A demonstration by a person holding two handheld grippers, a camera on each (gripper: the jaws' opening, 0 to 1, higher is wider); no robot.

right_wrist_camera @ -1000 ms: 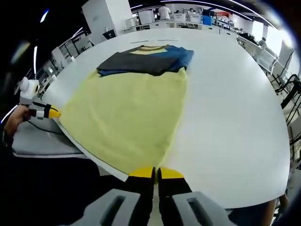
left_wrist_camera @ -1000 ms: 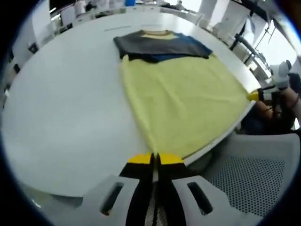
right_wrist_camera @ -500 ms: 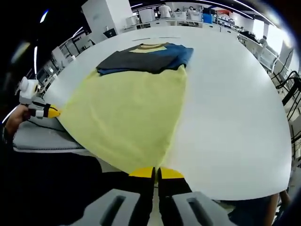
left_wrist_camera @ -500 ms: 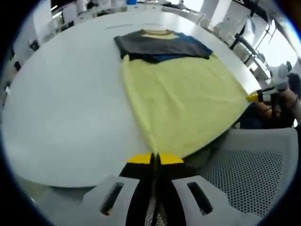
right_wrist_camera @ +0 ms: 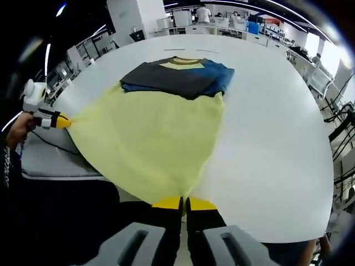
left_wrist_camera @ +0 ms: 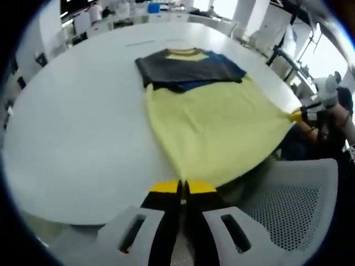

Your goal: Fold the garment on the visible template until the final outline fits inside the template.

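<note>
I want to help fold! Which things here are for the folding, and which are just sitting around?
For the folding:
yellow garment
left hand-held gripper
right hand-held gripper
white table

Just sitting around:
mesh chair
far desks

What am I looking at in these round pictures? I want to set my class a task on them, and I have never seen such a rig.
A person holds a two-jaw gripper in each hand; a fisheye camera rides on each one. In the left gripper view, the left gripper rises from the bottom, jaws shut on one corner of a yellow garment. In the right gripper view, the right gripper pinches the other corner. The garment lies spread on a round white table, its dark sleeves folded across the far end. Each view also catches the other gripper at the side.
</note>
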